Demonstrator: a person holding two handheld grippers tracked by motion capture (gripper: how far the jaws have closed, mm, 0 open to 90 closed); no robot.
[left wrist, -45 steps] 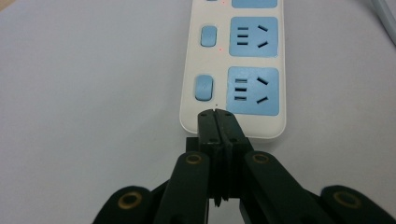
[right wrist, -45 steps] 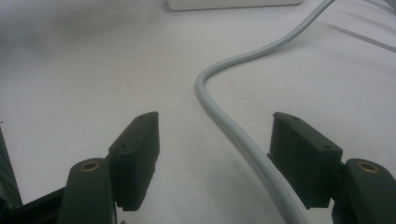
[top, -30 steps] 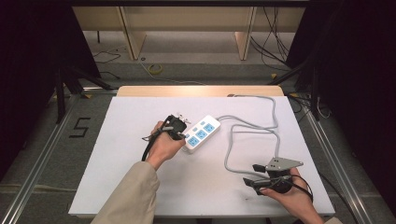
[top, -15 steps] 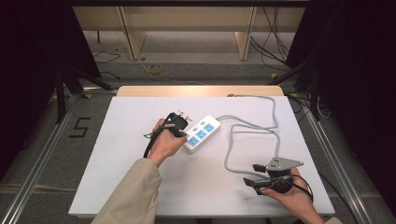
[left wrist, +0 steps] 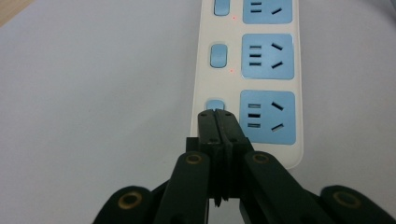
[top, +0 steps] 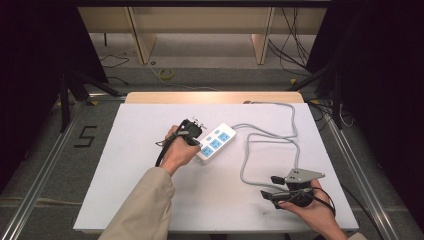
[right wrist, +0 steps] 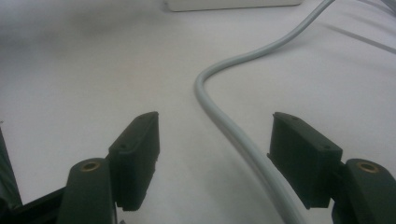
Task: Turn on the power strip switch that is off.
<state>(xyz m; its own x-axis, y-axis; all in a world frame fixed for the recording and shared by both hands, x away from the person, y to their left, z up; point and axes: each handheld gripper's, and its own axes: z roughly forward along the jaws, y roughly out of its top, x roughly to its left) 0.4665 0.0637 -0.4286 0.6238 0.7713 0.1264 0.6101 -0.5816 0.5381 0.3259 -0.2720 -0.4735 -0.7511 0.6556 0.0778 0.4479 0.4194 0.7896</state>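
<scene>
A white power strip with blue sockets lies at the table's middle; its grey cable loops to the right. My left gripper is shut, and its closed tips rest on the nearest blue switch of the power strip. Two small red lights glow beside the farther switches. My right gripper sits near the front right of the table, open, low over the surface. In the right gripper view the grey cable runs between the spread jaws of my right gripper without touching them.
The white table has free surface at the left and front. The cable leaves over the far right edge. Beyond the table are wooden shelf legs, floor cables and dark curtains at both sides.
The left gripper has edged slightly toward the power strip's near end. The right gripper has stayed in place.
</scene>
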